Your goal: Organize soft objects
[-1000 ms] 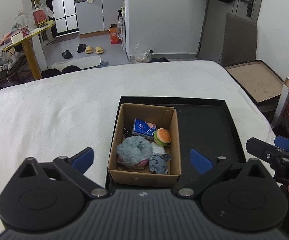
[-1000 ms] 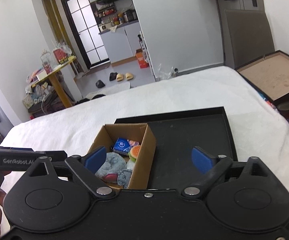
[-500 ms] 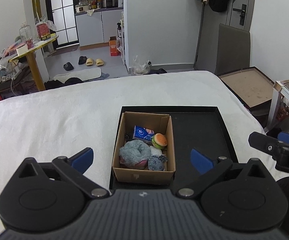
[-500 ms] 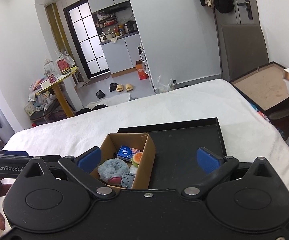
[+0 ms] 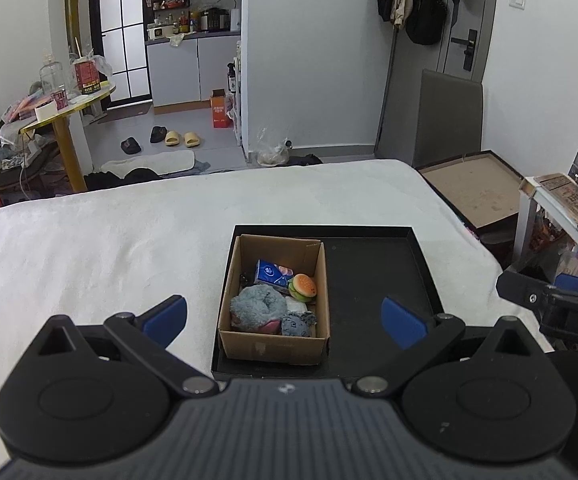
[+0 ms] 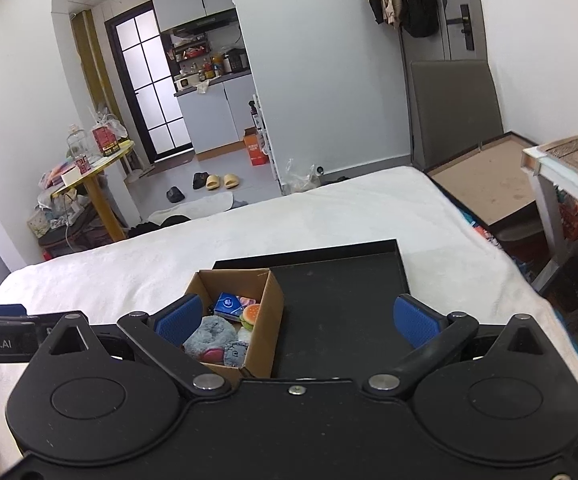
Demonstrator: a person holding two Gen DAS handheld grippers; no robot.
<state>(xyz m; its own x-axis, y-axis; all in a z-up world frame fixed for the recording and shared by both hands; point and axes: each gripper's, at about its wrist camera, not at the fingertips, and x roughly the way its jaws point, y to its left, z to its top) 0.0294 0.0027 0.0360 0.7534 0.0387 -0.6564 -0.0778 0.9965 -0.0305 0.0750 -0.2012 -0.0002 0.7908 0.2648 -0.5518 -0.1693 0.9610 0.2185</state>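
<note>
- Soft, even daylight fills the room, the brightest source being the frosted glass door (image 6: 151, 84) at the far left.
- White walls and the white bedcover (image 5: 101, 248) reflect light without harsh glare.
- Shadows are faint; the inside of the black tray (image 5: 373, 276) reads dark and flat.
- Fisheye distortion bends door frames and walls toward the edges, with black vignetting in the corners.
- Both views are sharp, showing no visible motion blur.

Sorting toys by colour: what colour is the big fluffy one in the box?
Grey-blue fluffy toy, clearest in the left wrist view.
</note>
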